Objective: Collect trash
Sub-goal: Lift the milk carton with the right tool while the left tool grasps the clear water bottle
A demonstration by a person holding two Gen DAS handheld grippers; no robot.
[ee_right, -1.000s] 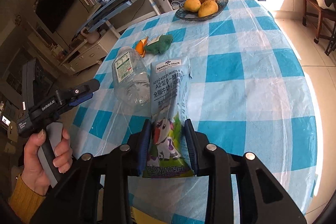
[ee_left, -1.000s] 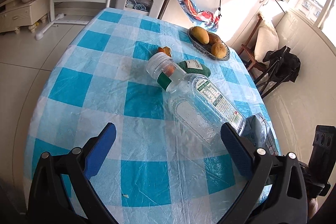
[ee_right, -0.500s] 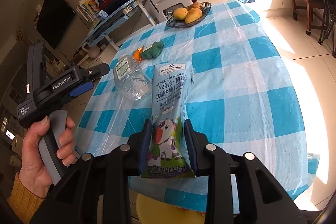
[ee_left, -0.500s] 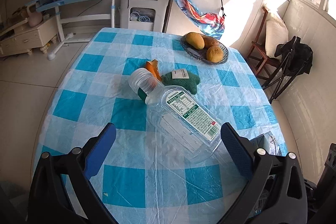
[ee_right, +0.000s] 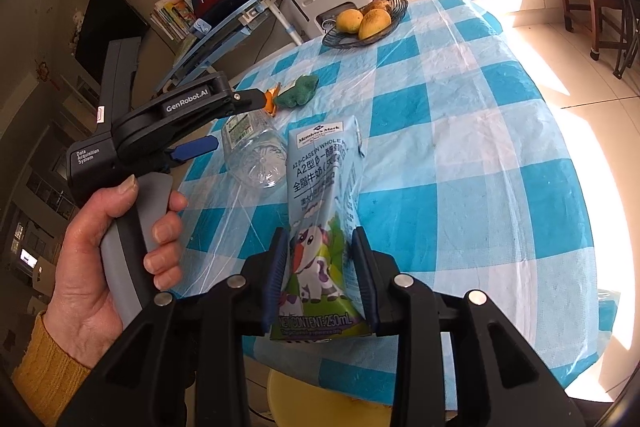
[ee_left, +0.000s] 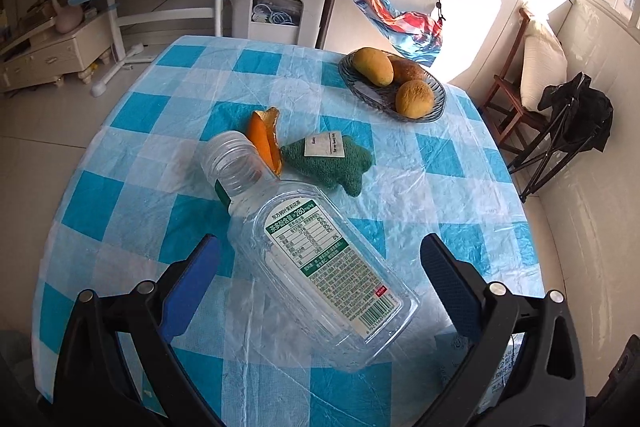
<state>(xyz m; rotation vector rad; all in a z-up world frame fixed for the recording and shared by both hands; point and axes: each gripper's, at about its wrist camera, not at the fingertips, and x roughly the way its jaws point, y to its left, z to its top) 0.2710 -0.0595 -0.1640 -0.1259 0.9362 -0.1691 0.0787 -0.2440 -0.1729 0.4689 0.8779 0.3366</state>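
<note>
Milk carton (ee_right: pixel 320 223), flattened, is clamped between the jaws of the right hand-held gripper (ee_right: pixel 320 279) above the table (ee_right: pixel 460 155) edge. Empty plastic bottle (ee_left: pixel 320 259) lies on its side between the left hand-held gripper's (ee_left: pixel 320 267) spread jaws, ungrasped.

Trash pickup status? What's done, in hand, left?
Nothing visibly binned. In hand: right gripper clamps the flattened blue milk carton. Left: open left gripper straddles the clear plastic bottle lying on the checkered table; the orange peel remains.
</note>
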